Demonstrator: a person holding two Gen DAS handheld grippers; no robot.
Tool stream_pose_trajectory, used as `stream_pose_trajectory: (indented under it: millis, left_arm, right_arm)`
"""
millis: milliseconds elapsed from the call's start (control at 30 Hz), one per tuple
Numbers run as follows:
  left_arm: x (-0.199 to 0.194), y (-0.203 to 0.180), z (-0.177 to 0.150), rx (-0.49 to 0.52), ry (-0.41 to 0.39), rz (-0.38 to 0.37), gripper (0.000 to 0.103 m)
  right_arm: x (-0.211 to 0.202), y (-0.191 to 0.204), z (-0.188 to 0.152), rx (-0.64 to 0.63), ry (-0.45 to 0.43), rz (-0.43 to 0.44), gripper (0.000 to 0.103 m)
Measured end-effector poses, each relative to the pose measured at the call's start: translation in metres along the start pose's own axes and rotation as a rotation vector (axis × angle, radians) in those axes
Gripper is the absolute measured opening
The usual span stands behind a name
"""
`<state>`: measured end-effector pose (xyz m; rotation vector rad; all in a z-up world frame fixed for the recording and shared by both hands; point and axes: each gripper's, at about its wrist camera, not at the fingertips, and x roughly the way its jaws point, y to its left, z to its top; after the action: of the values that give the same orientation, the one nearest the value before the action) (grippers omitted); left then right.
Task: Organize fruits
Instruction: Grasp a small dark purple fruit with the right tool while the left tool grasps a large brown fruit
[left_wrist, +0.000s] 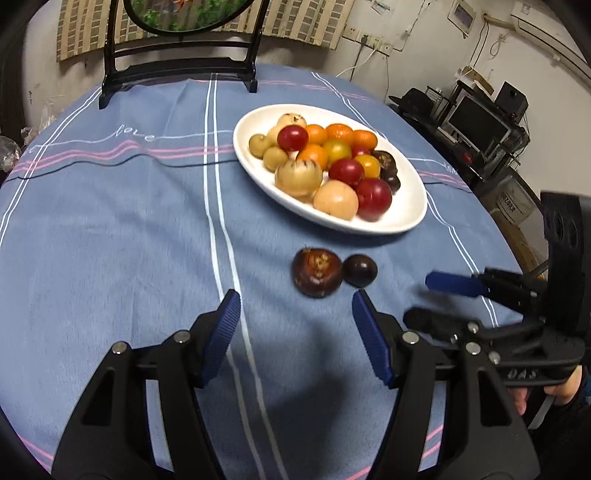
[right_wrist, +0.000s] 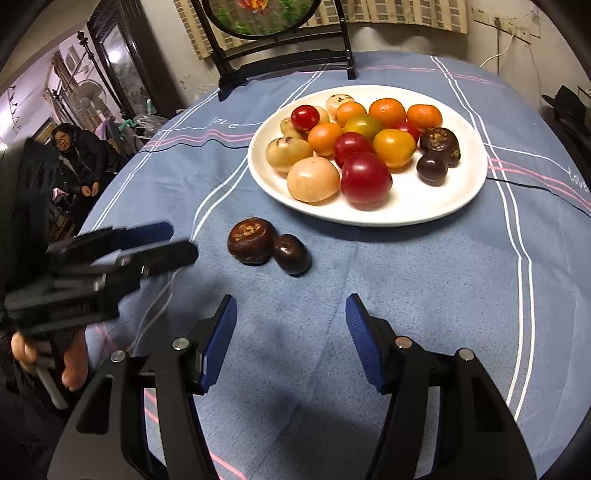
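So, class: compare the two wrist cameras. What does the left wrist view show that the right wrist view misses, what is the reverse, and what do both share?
Left wrist view only: dark computer monitors on a rack, and the open right gripper.

Right wrist view only: a seated person in dark clothes, and the left gripper.

Both: the white oval plate of fruit, two dark brown fruits on the blue striped tablecloth.

"love" stitched on tablecloth; "DAS" on right gripper.

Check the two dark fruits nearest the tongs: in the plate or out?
Out. Both dark fruits lie on the tablecloth, touching, short of the white plate.
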<state>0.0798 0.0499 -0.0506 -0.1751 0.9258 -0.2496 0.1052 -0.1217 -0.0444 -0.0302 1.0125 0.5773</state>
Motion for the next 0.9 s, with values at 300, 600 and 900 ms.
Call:
stream_pose_trajectory:
  millis: [300,600,900]
  left_arm:
    - [-0.01,0.004,-0.004,-0.007,-0.016,-0.014,0.065]
    - [-0.013,0.011,-0.008,-0.028,-0.012,-0.009,0.065]
    - [-0.009,0.013,-0.007,-0.038,0.0,-0.022,0.065]
  right_arm:
    - [0.016,0.002,0.01,-0.031,0.024,-0.041,0.062]
    - [0.033,0.014,0.023,-0.101,0.019,-0.054,0.062]
    - [0.05,0.018,0.024,-0.159,0.04,-0.061,0.032]
